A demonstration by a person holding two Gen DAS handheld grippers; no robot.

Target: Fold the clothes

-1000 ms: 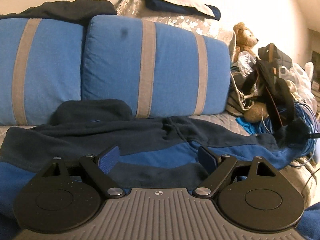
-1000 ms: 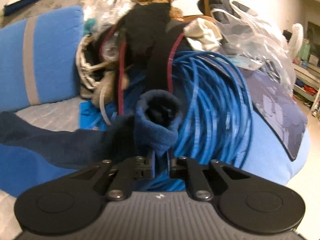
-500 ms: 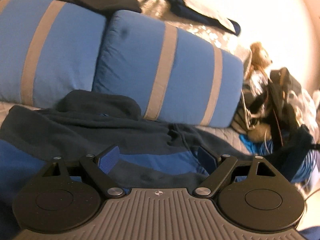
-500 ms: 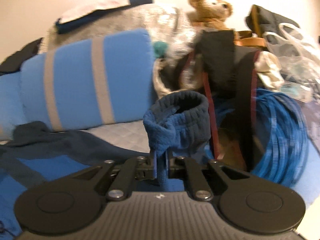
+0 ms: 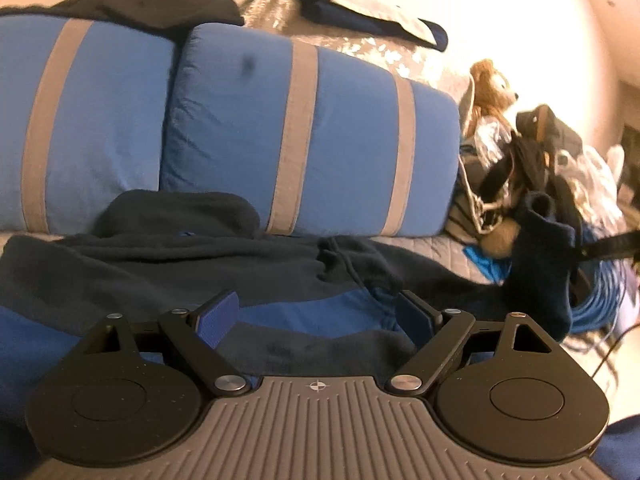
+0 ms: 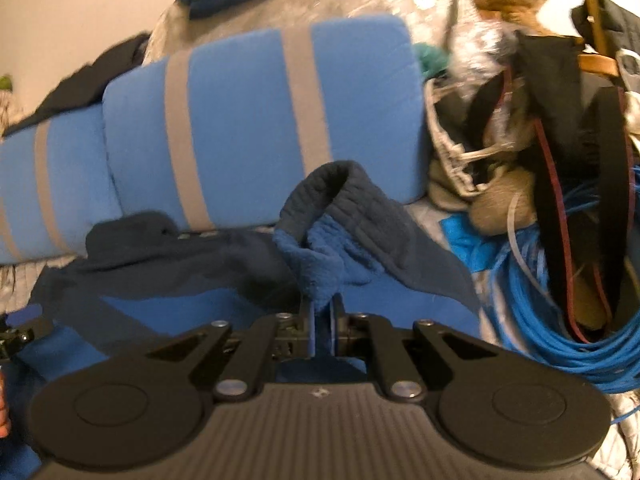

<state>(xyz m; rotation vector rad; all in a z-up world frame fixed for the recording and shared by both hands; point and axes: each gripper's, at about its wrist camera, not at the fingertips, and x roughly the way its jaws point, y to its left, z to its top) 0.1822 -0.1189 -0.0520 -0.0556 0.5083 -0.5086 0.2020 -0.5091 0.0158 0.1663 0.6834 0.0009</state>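
Lying spread across the grey quilted seat in front of two blue cushions with grey stripes: a dark navy and blue fleece top, its hood bunching against the foot of the cushions. Gripping one sleeve cuff of that top: right gripper, jaws clenching tight on the blue fleece, ribbed cuff opening standing upright just beyond the fingertips. Trailing from the cuff down to the body of the top: the sleeve, seen in the left wrist view as a dark hanging tube raised off the seat at the right end, with a black part of the right gripper reaching in from the frame edge. Hovering low over the blue front panel of the top: left gripper, jaws standing wide apart, blue pads showing on either side, fabric lying below and between them, nothing being pinched. Crowding the right end of the seat: a brown teddy bear, black straps and bags, clear plastic wrapping, and a coil of blue cable. Draping over the cushion tops: dark clothing and a silvery patterned cover. Blurring slightly throughout: the right wrist view.
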